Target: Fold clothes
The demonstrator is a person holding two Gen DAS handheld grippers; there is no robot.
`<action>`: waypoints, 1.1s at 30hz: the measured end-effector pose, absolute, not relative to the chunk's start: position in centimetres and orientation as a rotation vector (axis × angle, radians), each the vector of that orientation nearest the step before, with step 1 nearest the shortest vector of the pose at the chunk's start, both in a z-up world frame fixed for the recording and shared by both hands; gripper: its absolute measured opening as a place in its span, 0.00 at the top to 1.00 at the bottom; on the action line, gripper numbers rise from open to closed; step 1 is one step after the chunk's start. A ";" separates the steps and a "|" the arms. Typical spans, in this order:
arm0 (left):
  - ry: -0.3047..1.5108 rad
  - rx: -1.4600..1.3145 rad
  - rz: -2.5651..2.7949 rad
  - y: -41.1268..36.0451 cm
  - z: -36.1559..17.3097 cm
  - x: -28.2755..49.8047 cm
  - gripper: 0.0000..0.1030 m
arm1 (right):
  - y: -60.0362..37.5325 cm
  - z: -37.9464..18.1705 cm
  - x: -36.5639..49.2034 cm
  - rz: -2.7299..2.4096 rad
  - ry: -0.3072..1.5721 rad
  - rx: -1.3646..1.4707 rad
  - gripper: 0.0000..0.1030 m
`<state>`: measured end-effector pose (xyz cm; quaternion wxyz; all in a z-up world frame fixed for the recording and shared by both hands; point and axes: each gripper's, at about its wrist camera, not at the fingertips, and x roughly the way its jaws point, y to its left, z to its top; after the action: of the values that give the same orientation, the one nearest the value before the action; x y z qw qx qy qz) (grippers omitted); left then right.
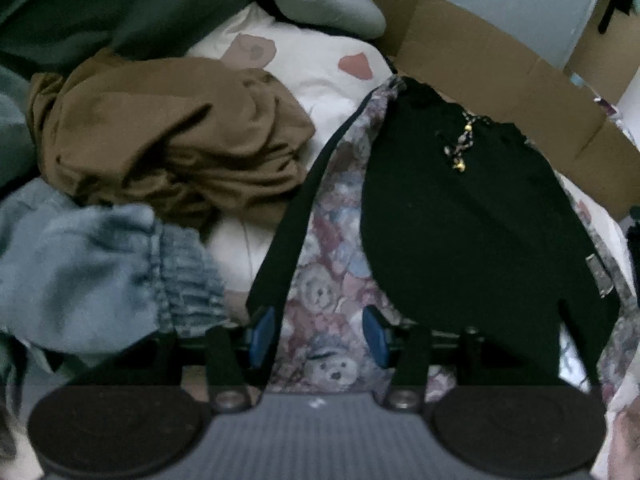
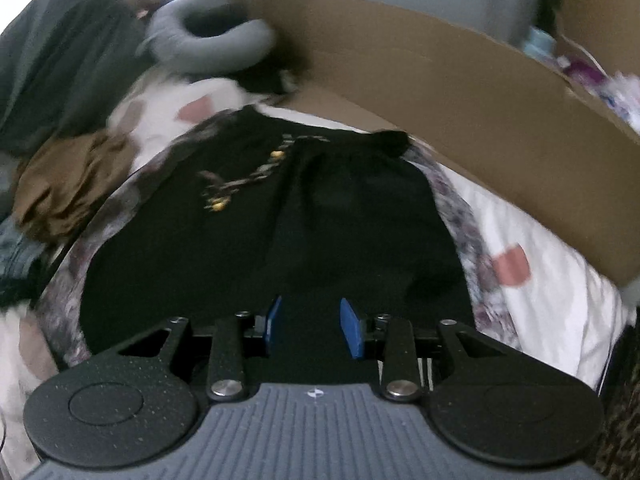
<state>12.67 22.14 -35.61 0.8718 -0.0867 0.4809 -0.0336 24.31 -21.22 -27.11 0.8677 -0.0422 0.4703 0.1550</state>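
Observation:
A black garment [image 1: 460, 208] with a patterned drawstring [image 1: 460, 148] lies flat on a teddy-bear print cloth [image 1: 324, 280] that has a black band along its left edge. My left gripper [image 1: 320, 334] hovers over the near end of the print cloth, just left of the black garment. Its blue pads [image 1: 264, 334] stand apart with nothing between them. In the right wrist view the black garment [image 2: 320, 220] fills the middle, waistband at the far end. My right gripper [image 2: 313, 326] is above its near edge, pads [image 2: 352, 328] apart, and no cloth is pinched.
A crumpled brown garment [image 1: 168, 136] and a blue denim piece [image 1: 92, 268] lie to the left on a white sheet [image 1: 312, 64] with pink shapes. A grey neck pillow [image 2: 208, 44] and dark green bedding [image 1: 100, 8] sit at the back. A cardboard wall [image 2: 460, 108] borders the right.

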 end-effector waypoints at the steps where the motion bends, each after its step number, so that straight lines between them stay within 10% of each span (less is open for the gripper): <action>1: 1.009 -0.186 -0.065 22.3 -36.1 12.5 0.50 | -20.6 -27.1 24.2 0.327 0.990 -0.088 0.62; 15: 0.971 -0.080 -0.064 23.0 -38.9 10.6 0.52 | -16.3 -31.7 18.6 0.237 1.044 0.063 0.62; 22: 0.971 0.012 -0.088 22.4 -39.4 10.2 0.88 | -14.5 -35.1 13.3 0.207 1.130 0.199 0.62; 33: 0.942 0.141 -0.171 21.0 -34.6 9.9 0.92 | -12.1 -38.4 9.9 0.229 1.174 0.288 0.62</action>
<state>9.92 20.96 -34.58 0.8853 0.0680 0.4526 -0.0823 9.85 -12.05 -38.42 0.8167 0.1353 0.5506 0.1074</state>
